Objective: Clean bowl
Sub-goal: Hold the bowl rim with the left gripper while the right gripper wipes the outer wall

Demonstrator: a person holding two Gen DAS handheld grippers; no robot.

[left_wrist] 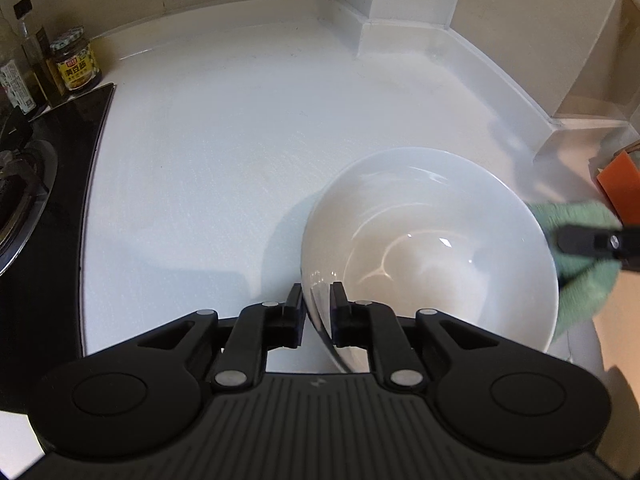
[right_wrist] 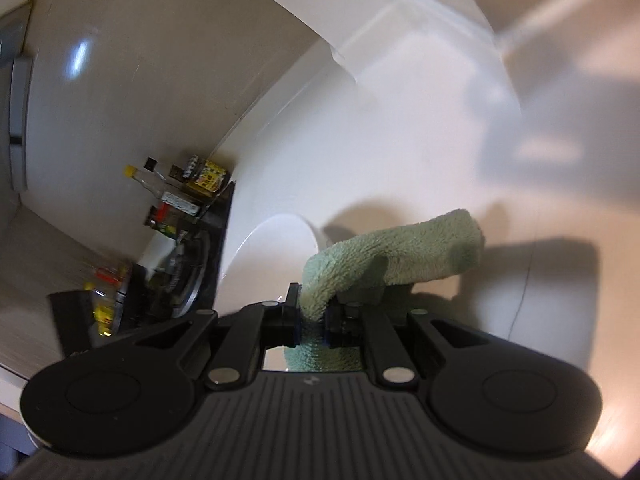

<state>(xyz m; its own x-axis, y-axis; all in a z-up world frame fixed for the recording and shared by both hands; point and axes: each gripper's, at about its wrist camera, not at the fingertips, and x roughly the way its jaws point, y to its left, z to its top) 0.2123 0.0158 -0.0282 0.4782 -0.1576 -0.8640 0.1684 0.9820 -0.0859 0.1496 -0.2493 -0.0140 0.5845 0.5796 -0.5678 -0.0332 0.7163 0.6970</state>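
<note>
Left tongs point(left_wrist: 318, 300) are straddling the near rim of the glossy white ceramic bowl point(left_wrist: 432, 248) sitting on the white surface point(left_wrist: 208, 152), pads standing apart; right tongs point(right_wrist: 312, 316) are clamping the fluffy green cloth point(right_wrist: 400, 252).

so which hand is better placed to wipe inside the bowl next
Right. Its tool is shut on the green cloth just beside the bowl. The left tool straddles the bowl's near rim, so it would likely steady it.
</note>
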